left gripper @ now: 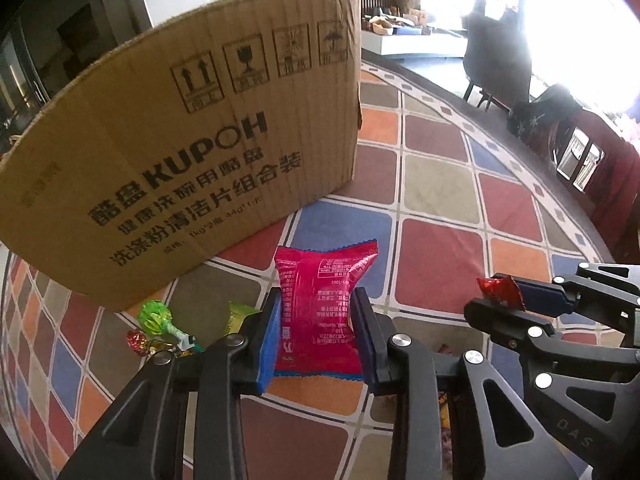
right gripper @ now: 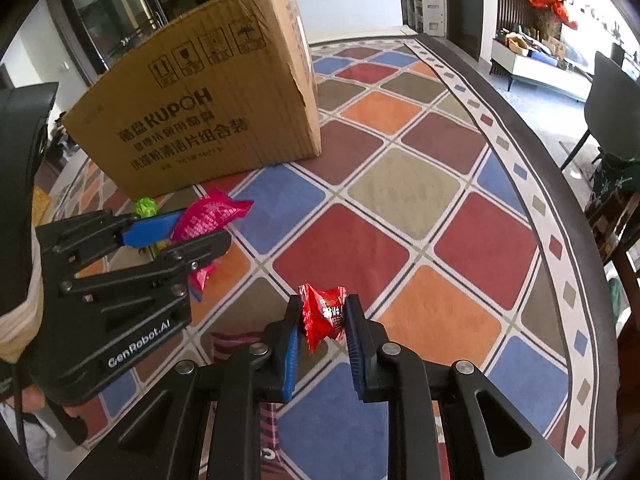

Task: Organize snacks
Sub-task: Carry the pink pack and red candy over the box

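Left wrist count: one pink snack packet (left gripper: 320, 304), one cardboard box (left gripper: 180, 152), two loose sweets at 8 o'clock.
Left gripper (left gripper: 318, 328): jaws clamp the pink snack packet, long axis toward 12 o'clock, above the worktop (left gripper: 440, 184).
Right wrist count: one red candy (right gripper: 324, 314).
Right gripper (right gripper: 322, 336): jaws pinch the red candy, upright, at 6 o'clock.

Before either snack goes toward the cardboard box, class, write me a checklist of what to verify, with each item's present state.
1. Left gripper shut on the pink snack packet: ok.
2. Right gripper shut on the red candy: ok.
3. Cardboard box upright on the checked tablecloth: ok.
4. Box top open to receive snacks: cannot tell.
5. No snacks left on the cloth: not ok; a green-wrapped sweet lies by the box.
6. Grippers apart from each other: ok.
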